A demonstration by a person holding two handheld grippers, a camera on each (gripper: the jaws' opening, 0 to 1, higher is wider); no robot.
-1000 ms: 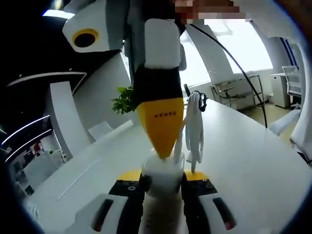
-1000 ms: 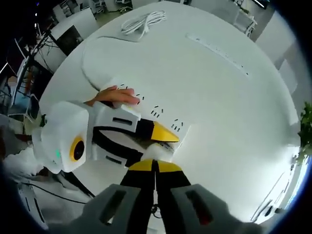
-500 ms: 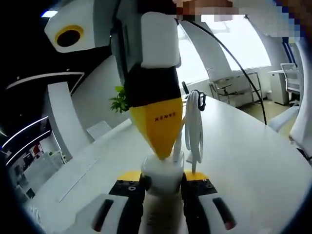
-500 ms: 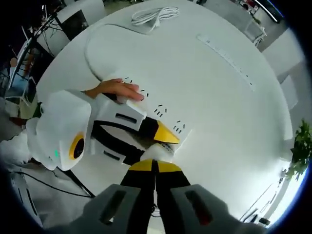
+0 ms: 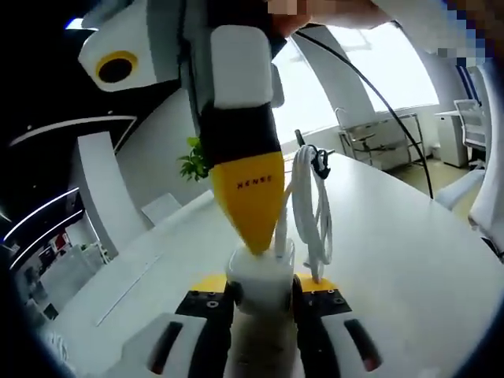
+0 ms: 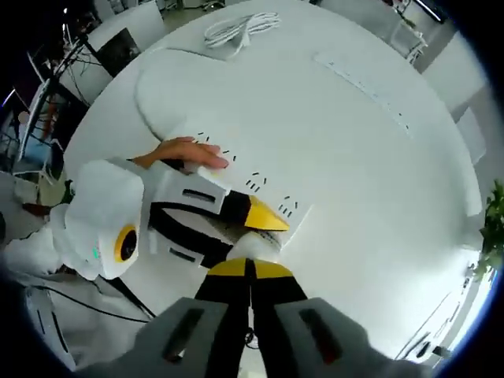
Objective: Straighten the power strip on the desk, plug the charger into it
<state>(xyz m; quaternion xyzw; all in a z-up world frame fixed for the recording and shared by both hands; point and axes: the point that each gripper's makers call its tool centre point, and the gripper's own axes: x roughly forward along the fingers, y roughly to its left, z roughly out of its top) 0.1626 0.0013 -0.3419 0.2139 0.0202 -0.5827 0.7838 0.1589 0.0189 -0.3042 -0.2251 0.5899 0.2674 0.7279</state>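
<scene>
In the left gripper view, my left gripper is shut on a white charger held upright between its yellow pads. The charger's bundled white cable rises on its right, tied with a black strap. My right gripper comes down from above, and its yellow tip meets the charger's top. In the right gripper view, my right gripper is shut at the charger. My left gripper reaches in from the left above the white power strip, which lies slantwise on the desk.
The strip's cord runs to a coiled bundle at the far side of the white desk. A flush groove crosses the desk. A hand holds the left gripper. A plant, chairs and windows stand beyond.
Both grippers stay closed at the charger. The right gripper has tilted a little, and the cable bundle has swung slightly towards it. The views have shifted a little with the hands.
</scene>
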